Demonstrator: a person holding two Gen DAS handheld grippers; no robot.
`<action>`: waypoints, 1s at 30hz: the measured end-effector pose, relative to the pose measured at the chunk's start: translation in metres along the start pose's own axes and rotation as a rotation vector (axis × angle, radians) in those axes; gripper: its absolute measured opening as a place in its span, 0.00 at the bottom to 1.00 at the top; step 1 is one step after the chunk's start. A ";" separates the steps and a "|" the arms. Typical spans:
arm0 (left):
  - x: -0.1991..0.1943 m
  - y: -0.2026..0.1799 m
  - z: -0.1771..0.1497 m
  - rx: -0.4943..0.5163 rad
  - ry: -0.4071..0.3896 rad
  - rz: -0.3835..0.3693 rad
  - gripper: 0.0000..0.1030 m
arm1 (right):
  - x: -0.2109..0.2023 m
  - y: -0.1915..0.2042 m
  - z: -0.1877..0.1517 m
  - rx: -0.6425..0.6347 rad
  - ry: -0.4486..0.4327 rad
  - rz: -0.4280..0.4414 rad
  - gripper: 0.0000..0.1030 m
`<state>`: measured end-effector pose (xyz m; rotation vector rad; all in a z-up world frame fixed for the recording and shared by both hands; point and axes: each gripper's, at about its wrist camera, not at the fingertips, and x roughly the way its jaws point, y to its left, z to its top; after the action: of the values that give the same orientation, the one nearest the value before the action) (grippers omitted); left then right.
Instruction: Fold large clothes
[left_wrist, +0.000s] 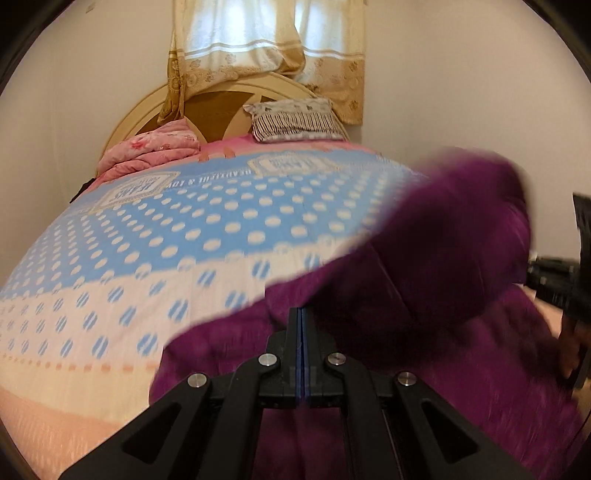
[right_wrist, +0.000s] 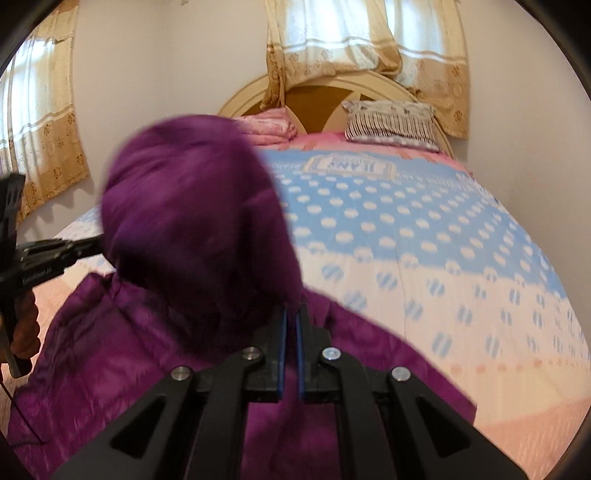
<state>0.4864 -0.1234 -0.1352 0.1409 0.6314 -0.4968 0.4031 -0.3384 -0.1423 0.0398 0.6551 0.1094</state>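
The purple garment (left_wrist: 443, 332) lies on the bed (left_wrist: 184, 240) between the two hands, its upper part lifted and carried over the lower part; left tongs (left_wrist: 302, 314) and right tongs (right_wrist: 291, 314) are each clamped narrow on an edge, equally near. Motion blur hides which part is lifted, and whether it is a hood or sleeve

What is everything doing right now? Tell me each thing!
Purple garment: lifted, bunched, blurred, partly on the bed.
Left hand-held gripper: shut on purple garment.
Right hand-held gripper: shut on purple garment.
Bedspread: spread flat.
Pink blanket: folded.
Curtain: drawn closed.
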 end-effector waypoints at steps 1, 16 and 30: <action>-0.002 0.000 -0.008 -0.009 0.022 -0.010 0.00 | -0.002 -0.001 -0.006 0.006 0.009 -0.003 0.06; -0.031 -0.006 -0.007 -0.132 -0.056 0.096 0.86 | -0.042 0.028 -0.010 0.098 0.044 0.054 0.84; -0.035 -0.081 -0.068 0.054 0.153 -0.007 0.87 | -0.024 0.059 -0.045 0.054 0.274 0.100 0.10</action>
<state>0.3873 -0.1615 -0.1669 0.2297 0.7689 -0.5135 0.3519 -0.2824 -0.1589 0.1112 0.9305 0.1961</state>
